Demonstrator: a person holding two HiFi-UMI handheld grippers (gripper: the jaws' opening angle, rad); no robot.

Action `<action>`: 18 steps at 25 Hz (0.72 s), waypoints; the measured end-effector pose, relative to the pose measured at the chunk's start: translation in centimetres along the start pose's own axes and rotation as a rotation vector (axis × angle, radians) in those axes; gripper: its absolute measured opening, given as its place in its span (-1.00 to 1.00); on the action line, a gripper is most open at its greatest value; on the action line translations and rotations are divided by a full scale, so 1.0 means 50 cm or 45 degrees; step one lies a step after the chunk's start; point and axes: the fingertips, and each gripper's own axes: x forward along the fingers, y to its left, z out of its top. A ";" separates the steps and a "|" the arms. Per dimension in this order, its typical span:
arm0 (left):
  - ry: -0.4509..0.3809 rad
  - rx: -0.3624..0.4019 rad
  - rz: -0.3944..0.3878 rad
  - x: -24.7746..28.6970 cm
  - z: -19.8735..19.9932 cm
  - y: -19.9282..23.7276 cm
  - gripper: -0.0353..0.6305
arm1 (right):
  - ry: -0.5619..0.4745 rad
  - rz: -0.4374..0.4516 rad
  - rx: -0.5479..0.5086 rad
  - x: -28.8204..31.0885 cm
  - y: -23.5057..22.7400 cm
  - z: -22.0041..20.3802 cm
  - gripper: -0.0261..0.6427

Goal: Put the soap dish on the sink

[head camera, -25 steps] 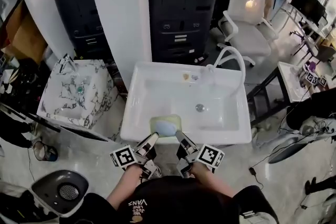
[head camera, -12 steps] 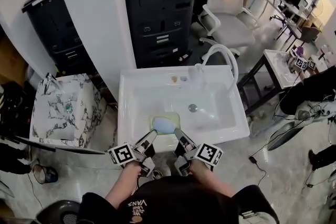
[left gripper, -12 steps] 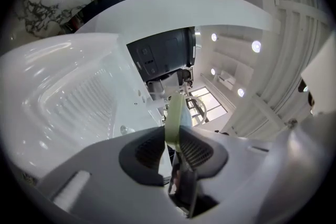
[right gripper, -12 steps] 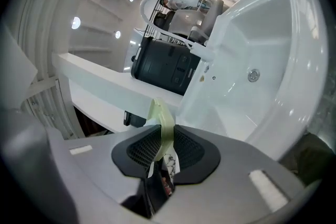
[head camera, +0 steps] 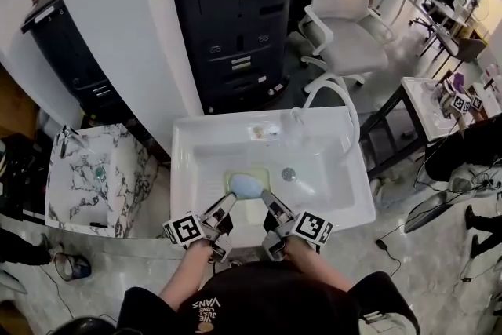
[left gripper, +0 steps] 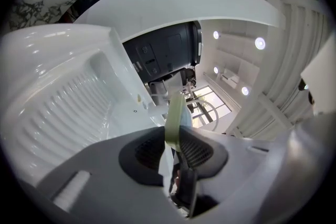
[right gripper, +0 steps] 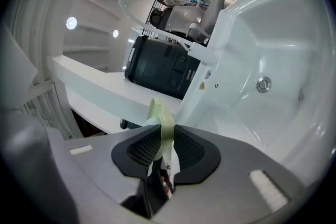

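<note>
Green soap dish [head camera: 249,185] is clamped by left tongs [head camera: 228,204] and right tongs [head camera: 267,200] over sink [head camera: 185,169].

"Where was the soap dish [head camera: 232,183]?"
"At the front of the white sink's [head camera: 204,129] basin. It was pale green, level, with blue soap [head camera: 248,187] inside, its near edge pinched by the left gripper [head camera: 222,212] and right gripper [head camera: 271,209]."

Sink [head camera: 349,196] white; dish [head camera: 260,174] pale green, soap [head camera: 245,187] in it light blue. Cabinet [head camera: 235,20] black, chair [head camera: 349,43] white, side basin [head camera: 82,184] white marble with dark veins. Left hand-held gripper [head camera: 225,208] and right hand-held gripper [head camera: 269,205]: grey bodies, black meshed pads [left gripper: 148,150], black-and-white marker cubes [head camera: 185,232].
</note>
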 end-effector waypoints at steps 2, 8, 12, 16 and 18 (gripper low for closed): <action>-0.003 -0.007 0.003 0.021 0.008 0.008 -0.48 | 0.009 -0.007 0.003 0.014 -0.012 0.017 -0.71; 0.010 -0.008 0.045 0.076 0.026 0.042 -0.48 | 0.019 -0.032 0.019 0.049 -0.047 0.062 -0.71; 0.027 -0.012 0.069 0.107 0.034 0.066 -0.48 | 0.022 -0.050 0.035 0.069 -0.073 0.082 -0.71; 0.038 -0.025 0.089 0.133 0.037 0.087 -0.48 | 0.026 -0.070 0.052 0.084 -0.099 0.098 -0.71; 0.041 -0.032 0.103 0.144 0.039 0.099 -0.48 | 0.034 -0.081 0.061 0.093 -0.112 0.104 -0.71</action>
